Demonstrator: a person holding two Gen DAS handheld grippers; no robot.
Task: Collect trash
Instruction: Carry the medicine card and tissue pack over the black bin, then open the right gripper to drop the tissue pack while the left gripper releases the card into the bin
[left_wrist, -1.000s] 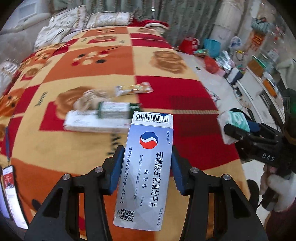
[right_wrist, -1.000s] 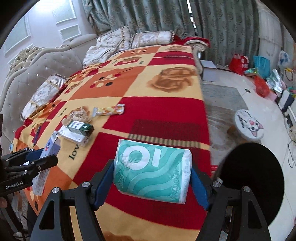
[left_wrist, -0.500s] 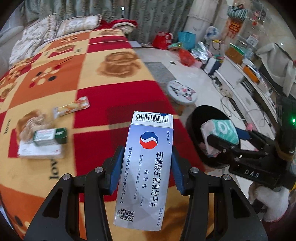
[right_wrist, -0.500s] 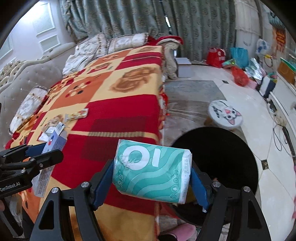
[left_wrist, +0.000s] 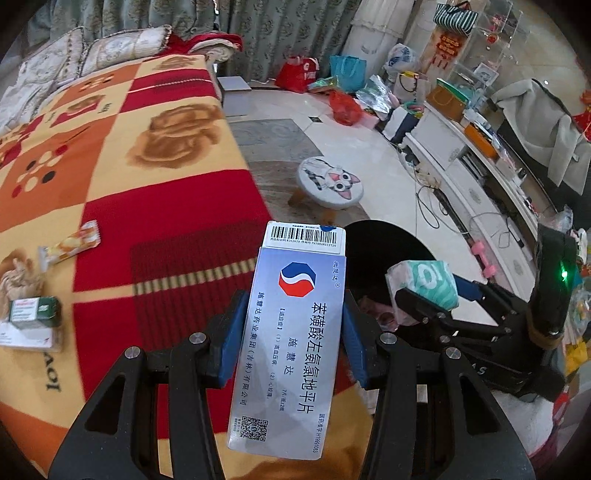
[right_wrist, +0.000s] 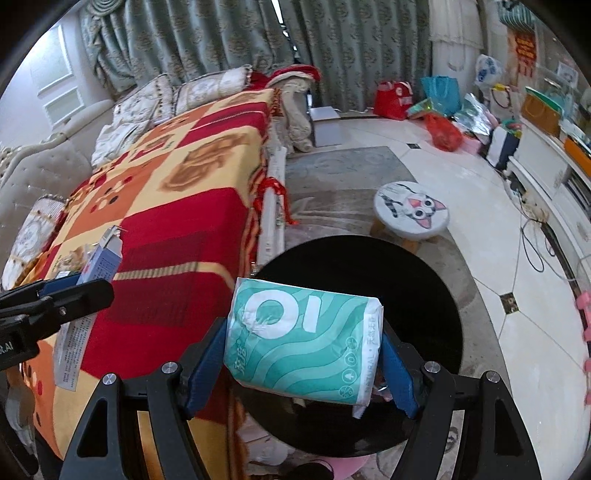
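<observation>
Left gripper (left_wrist: 291, 332) clamped on a flat glossy cardboard medicine box (left_wrist: 291, 343), pale blue-grey, barcode flap at the far end, blue pads tight on both long edges, jaws only part way apart. Right gripper (right_wrist: 303, 354) pinching a soft crinkly teal-and-white plastic tissue pack (right_wrist: 303, 336), jaws fairly wide, pads denting its short ends. The pack hangs over the round black bin (right_wrist: 424, 295) on the floor just right of the bed; the box is near the bin's left rim, over the blanket edge. Fuzzy red/orange/yellow checked blanket (left_wrist: 110, 184) holds a shiny snack wrapper (left_wrist: 70, 245), small green carton (left_wrist: 35, 312) on a flat white box (left_wrist: 26, 338). Round cat-face stool (right_wrist: 410, 214) beyond bin.
</observation>
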